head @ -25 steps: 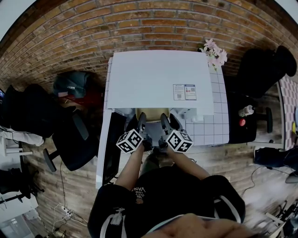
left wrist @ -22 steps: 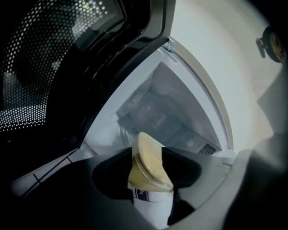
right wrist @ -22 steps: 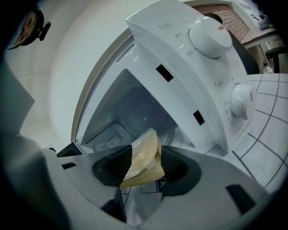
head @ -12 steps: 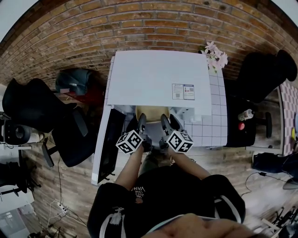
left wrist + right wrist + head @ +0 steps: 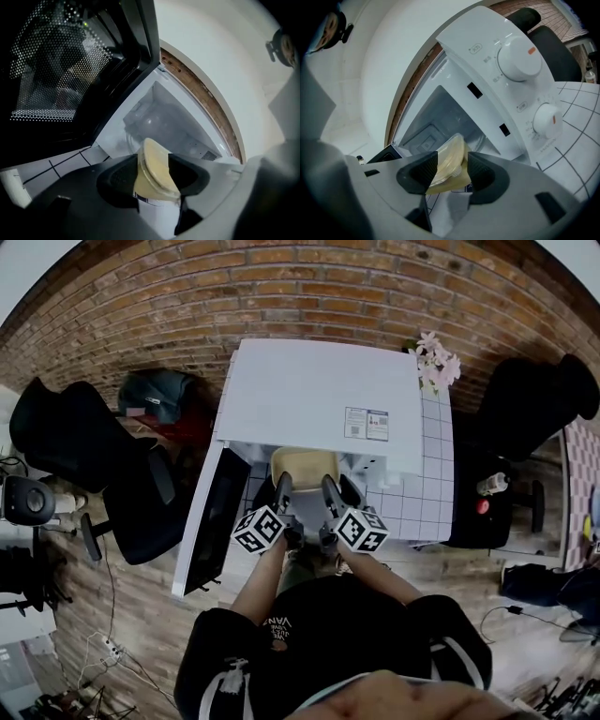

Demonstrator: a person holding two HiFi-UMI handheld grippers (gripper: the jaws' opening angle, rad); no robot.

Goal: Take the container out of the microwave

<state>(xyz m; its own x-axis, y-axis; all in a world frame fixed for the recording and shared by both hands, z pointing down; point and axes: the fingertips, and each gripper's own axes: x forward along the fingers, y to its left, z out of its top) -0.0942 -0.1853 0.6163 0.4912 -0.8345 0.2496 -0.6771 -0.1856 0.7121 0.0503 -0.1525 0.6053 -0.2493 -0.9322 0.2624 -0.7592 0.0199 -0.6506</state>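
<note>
Container: tub with a pale yellow lid, at the mouth of the microwave, showing just past the front edge of the top panel. Whether its base is clear of the cavity floor cannot be told.
Left tongs: clamped on the container's left side, with the lid edge filling the gap between the pads.
Right tongs: clamped likewise on its right side.
Step in hand: judged to be the draw-out, partly done.
Method advised: pull both tongs straight back together at matched height, keeping the lid level. An uneven pull would likely tip the tub.
Clearances: open door close on the left, dial panel on the right. Set-down room is on the tiled counter.
Pose: tongs side by side, aimed into the cavity, tipped slightly down; forearms converge from the body.
</note>
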